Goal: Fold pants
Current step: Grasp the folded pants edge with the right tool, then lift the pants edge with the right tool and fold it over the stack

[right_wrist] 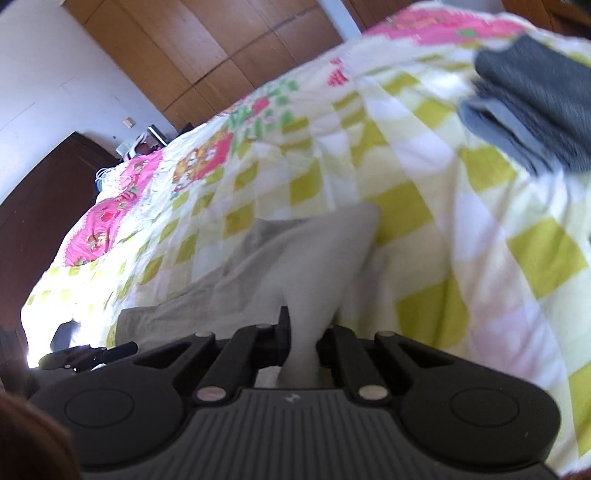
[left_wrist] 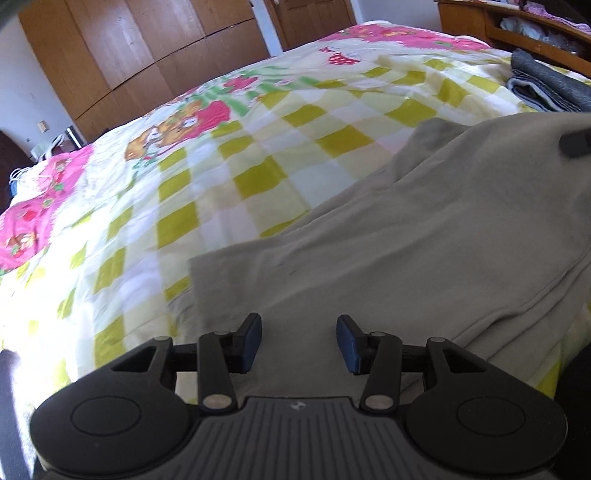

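Beige pants (left_wrist: 424, 229) lie on a bed with a yellow-checked, pink-flowered cover (left_wrist: 240, 155). My left gripper (left_wrist: 299, 341) is open, its blue-padded fingers just above the near edge of the pants, holding nothing. My right gripper (right_wrist: 303, 343) is shut on a bunched fold of the pants (right_wrist: 317, 258), which rises lifted off the cover between its fingers. The right gripper's tip also shows in the left wrist view (left_wrist: 574, 142) as a dark shape at the far right edge of the fabric. The left gripper shows dimly in the right wrist view (right_wrist: 92, 354).
A folded grey garment (left_wrist: 546, 88) (right_wrist: 532, 107) lies on the bed at the far right. Wooden wardrobes (left_wrist: 140, 48) stand behind the bed, and a wooden shelf unit (left_wrist: 517, 26) stands at the upper right.
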A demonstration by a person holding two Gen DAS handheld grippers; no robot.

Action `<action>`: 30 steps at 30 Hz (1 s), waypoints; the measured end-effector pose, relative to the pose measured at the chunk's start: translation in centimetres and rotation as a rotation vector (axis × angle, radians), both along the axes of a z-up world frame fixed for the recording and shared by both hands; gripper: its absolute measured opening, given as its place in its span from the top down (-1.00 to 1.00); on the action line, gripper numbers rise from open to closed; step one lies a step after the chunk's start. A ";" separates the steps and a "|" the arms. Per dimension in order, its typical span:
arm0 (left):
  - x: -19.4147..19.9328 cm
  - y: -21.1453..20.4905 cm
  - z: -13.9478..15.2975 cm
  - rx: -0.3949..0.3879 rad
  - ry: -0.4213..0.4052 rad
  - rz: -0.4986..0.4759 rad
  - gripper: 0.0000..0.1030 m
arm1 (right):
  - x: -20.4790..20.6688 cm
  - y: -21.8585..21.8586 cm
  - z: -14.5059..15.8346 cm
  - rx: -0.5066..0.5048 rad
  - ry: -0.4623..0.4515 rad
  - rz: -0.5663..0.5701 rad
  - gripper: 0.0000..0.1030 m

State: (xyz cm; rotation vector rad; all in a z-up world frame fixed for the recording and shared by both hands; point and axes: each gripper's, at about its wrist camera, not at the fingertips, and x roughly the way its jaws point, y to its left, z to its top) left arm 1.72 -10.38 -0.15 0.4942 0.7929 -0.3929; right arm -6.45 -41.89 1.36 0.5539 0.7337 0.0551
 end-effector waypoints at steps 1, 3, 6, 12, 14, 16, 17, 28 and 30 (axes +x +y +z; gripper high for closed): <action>-0.1 0.5 -0.1 0.004 0.000 0.000 -0.12 | 0.1 0.7 0.6 -0.026 -0.011 0.010 0.94; -0.3 1.3 -0.3 0.014 -0.005 -0.008 -0.12 | 0.5 2.7 2.0 -0.082 -0.029 0.043 0.94; -0.5 2.3 -0.3 -0.002 -0.013 -0.008 -0.12 | 1.6 6.3 3.5 -0.173 -0.036 0.103 0.94; -0.4 4.7 0.0 -0.025 0.006 0.008 -0.13 | 3.8 12.3 4.7 -0.268 -0.037 0.212 0.94; -0.2 5.5 -0.1 -0.043 0.028 0.015 -0.13 | 4.5 14.1 4.7 -0.290 -0.030 0.251 0.94; -0.1 6.0 -0.3 -0.062 0.034 0.028 -0.14 | 5.1 16.2 4.5 -0.324 -0.023 0.292 0.94; -0.1 6.2 -0.5 -0.070 0.037 0.029 -0.14 | 5.4 17.1 4.3 -0.335 -0.019 0.310 0.94; -0.3 7.5 -0.8 -0.123 0.058 0.025 -0.14 | 7.1 24.8 2.0 -0.443 0.026 0.497 0.94; -0.3 7.7 -0.6 -0.132 0.061 0.020 -0.14 | 7.1 25.2 1.6 -0.451 0.039 0.513 0.93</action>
